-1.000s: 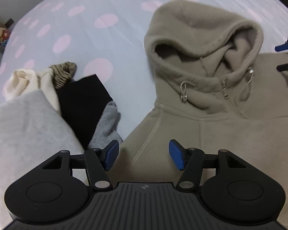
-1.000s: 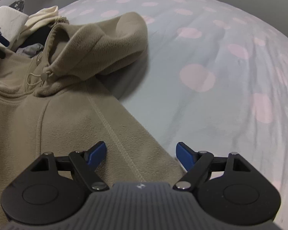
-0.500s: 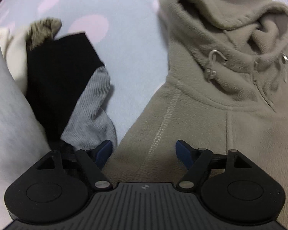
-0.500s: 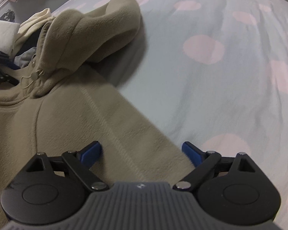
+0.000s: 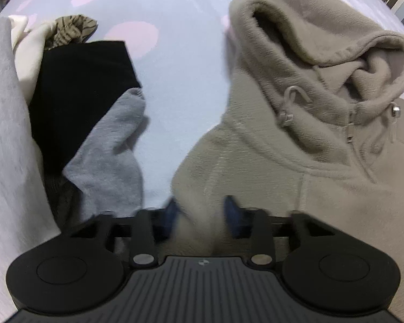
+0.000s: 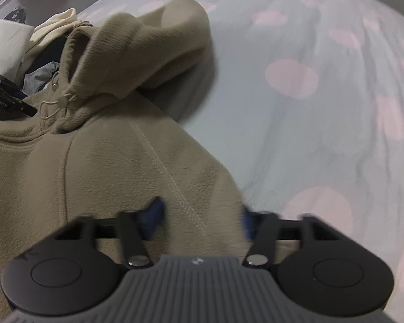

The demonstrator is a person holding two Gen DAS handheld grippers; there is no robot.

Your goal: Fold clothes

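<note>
A tan fleece hoodie [image 5: 323, 161] lies front up on the bed, hood toward the far side, zip and drawcords showing. My left gripper [image 5: 200, 212] sits at its left shoulder edge. The blue fingertips are blurred and drawn in on a raised fold of the fleece. My right gripper [image 6: 200, 214] is at the hoodie [image 6: 107, 167] right shoulder, straddling the seam. Its jaws stand fairly wide, with fleece bulging between them and the right fingertip partly hidden by the edge.
A pile of clothes sits left of the hoodie: a grey sock [image 5: 110, 156], a black garment [image 5: 78, 88], cream and striped pieces [image 5: 67, 29], and a light grey garment [image 5: 5, 134]. The pink-dotted sheet [image 6: 323, 113] stretches to the right.
Both grippers have pushed down onto the hoodie's shoulders and their jaws have narrowed. The left pair has come in more and fleece now bunches between its fingers.
</note>
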